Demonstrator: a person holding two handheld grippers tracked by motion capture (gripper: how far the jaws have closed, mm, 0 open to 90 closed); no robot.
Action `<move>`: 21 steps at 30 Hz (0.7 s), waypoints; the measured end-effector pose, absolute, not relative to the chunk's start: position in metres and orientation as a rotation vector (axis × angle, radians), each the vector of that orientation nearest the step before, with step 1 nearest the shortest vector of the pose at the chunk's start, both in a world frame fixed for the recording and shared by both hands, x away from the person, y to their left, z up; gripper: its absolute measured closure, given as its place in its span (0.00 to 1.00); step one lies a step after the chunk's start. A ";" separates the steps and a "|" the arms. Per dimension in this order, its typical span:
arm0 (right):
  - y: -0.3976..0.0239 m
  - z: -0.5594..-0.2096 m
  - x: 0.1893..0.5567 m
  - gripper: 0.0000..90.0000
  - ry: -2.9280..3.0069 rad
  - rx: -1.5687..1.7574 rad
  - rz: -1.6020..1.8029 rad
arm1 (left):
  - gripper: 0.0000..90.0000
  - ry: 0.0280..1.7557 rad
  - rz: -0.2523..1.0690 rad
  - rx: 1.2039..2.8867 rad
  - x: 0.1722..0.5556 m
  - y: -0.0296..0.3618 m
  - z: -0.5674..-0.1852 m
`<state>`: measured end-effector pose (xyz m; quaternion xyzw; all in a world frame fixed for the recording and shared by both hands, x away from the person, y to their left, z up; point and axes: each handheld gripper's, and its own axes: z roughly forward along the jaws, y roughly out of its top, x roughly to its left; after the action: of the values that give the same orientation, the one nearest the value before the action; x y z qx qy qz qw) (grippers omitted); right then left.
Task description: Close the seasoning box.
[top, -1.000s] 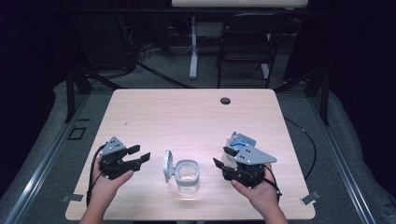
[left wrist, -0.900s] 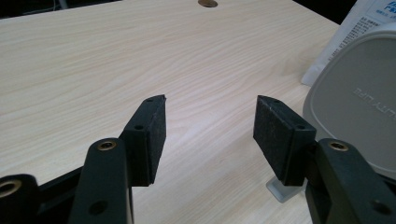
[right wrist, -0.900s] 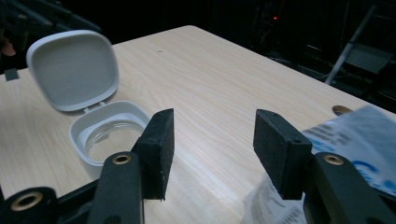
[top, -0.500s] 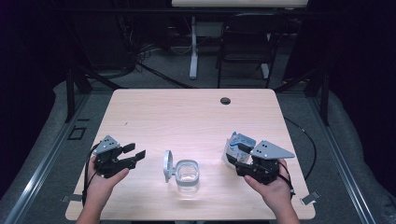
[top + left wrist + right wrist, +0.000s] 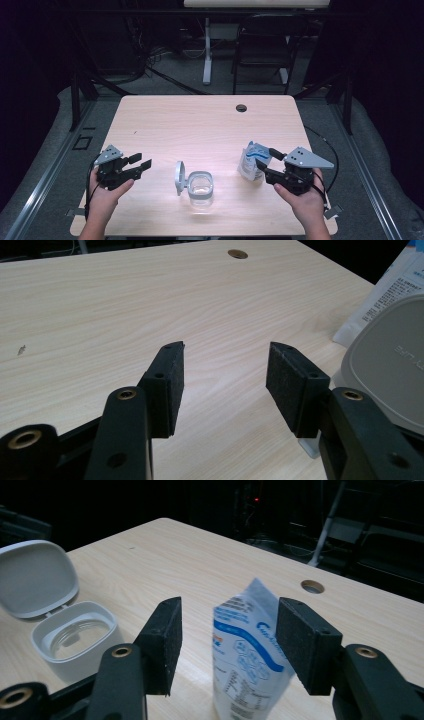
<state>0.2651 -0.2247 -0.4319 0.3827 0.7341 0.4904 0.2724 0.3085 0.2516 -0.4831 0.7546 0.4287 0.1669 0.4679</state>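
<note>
The white pouch (image 5: 250, 650) carries blue print and small black text, too blurred to read; the raised lettering on the container's lid (image 5: 395, 370) is also illegible; the pouch stands upright on the table (image 5: 200, 125), between the right gripper's (image 5: 227, 640) parted jaws, contact unclear; the open-lidded container (image 5: 200, 186) sits mid-table; the left gripper (image 5: 225, 382) hovers open, empty, beside it.

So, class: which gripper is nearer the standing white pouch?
Right. The right gripper has its open jaws either side of the pouch; the left gripper sits beyond the open container.
</note>
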 end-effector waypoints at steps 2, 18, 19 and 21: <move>-0.229 -0.431 0.265 0.48 1.960 1.047 1.305 | 0.56 1.046 0.414 1.856 0.308 0.251 -0.483; -0.247 -0.441 0.271 0.45 1.905 1.147 1.276 | 0.54 1.061 0.417 1.856 0.309 0.254 -0.483; -0.248 -0.443 0.273 0.45 1.909 1.153 1.276 | 0.54 1.062 0.418 1.857 0.309 0.254 -0.483; -0.248 -0.446 0.274 0.45 1.916 1.150 1.273 | 0.54 1.060 0.420 1.853 0.309 0.254 -0.484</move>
<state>0.2742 -0.2483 -0.4456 0.4290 0.7149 0.4752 0.2812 0.3089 0.2543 -0.4840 0.7542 0.4314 0.1710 0.4645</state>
